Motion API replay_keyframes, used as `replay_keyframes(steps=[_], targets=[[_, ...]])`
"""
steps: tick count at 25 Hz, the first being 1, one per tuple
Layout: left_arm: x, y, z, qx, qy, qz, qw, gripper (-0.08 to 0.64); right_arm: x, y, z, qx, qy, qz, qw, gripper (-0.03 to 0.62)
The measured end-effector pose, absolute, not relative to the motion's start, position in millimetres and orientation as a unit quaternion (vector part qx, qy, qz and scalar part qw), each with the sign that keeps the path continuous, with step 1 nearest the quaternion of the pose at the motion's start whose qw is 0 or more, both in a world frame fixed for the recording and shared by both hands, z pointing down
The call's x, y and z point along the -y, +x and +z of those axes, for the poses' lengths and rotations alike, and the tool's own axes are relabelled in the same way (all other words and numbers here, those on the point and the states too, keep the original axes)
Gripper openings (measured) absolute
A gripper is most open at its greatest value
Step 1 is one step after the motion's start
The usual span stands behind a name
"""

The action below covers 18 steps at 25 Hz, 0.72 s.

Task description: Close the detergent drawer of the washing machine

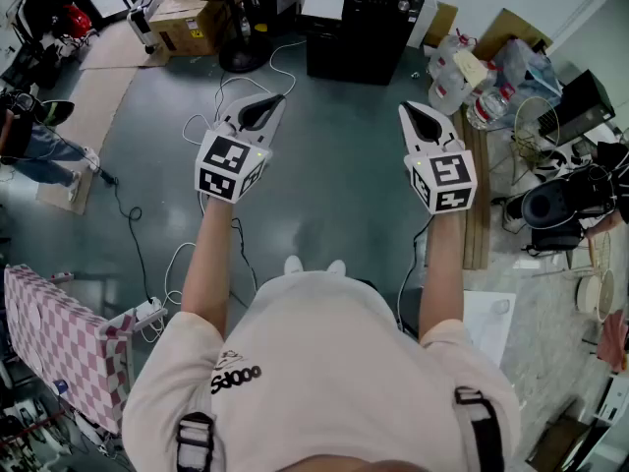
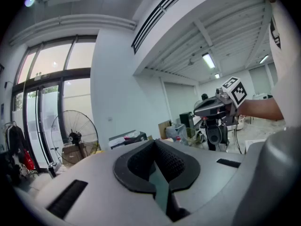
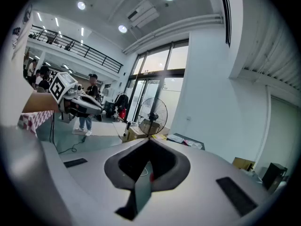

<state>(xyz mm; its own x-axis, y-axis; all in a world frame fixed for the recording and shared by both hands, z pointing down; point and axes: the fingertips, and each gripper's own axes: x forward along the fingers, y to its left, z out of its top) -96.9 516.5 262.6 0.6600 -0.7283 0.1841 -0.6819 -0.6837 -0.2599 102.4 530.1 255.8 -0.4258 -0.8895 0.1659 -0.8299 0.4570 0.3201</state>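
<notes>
No washing machine or detergent drawer shows in any view. In the head view the person holds both grippers out level over a grey floor. My left gripper (image 1: 265,108) points up the picture with its jaws together and nothing between them. My right gripper (image 1: 414,112) is held beside it, about a shoulder's width away, also shut and empty. The left gripper view shows its own closed jaws (image 2: 155,145) and the right gripper (image 2: 214,108) off to the side. In the right gripper view, its closed jaws (image 3: 149,145) are central and the left gripper (image 3: 82,105) is at the left.
Ahead stand a pedestal fan (image 1: 242,37), a black cabinet (image 1: 359,23) and a cardboard box (image 1: 182,23). Cables (image 1: 128,224) trail across the floor at the left. A chequered cloth (image 1: 54,332) lies at the lower left. Bottles (image 1: 450,79) and wooden planks (image 1: 479,195) crowd the right.
</notes>
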Motion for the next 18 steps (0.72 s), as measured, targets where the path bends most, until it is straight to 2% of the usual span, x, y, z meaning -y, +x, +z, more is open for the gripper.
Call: replay_keyframes(steps=[18], targets=[[-501.1,-23.3,276.3,-0.408,-0.89,-0.178,0.102,0.018,-511.7,159.1,265.5,0.864,0.472,-0.105,0.138,-0.006]])
